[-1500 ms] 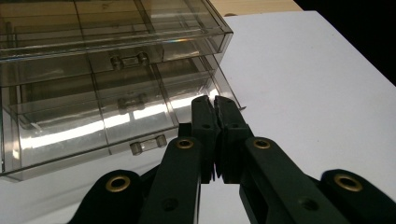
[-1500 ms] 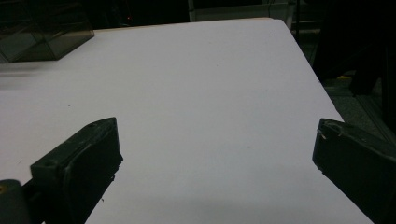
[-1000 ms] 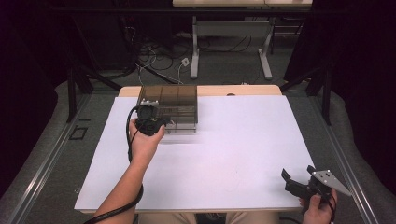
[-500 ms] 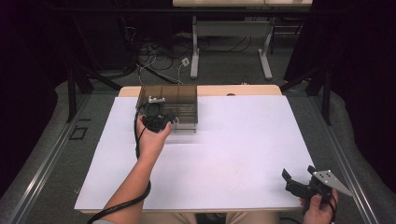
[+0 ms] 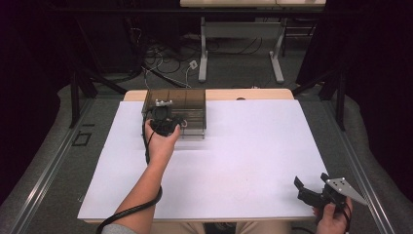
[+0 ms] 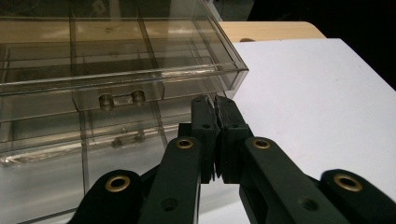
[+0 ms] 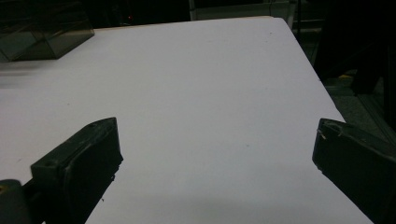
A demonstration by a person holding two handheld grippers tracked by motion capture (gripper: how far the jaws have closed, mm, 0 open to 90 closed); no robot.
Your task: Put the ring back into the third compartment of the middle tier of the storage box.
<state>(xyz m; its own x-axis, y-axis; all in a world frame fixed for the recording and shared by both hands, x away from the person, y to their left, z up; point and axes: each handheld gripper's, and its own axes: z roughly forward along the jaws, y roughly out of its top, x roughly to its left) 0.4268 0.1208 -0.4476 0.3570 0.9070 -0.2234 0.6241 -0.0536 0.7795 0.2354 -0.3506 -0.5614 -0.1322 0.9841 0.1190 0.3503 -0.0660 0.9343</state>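
Left tongs (image 6: 217, 105) together, nothing between jaws, tips just at front of clear plastic drawer box (image 5: 187, 105), near its right corner. Box sits at far left of white table (image 5: 253, 146). My read: box light, stiff, slick, brittle; likely slides if pushed. Best hold looks like small two-hole pull tab (image 6: 119, 99) on drawer front, left of my tips. Right tongs (image 5: 311, 191) wide apart, empty, hanging over near right table edge.

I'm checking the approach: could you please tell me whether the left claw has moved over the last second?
Yes. The left claw has moved to the right along the front of the clear drawer box, which has stayed put.
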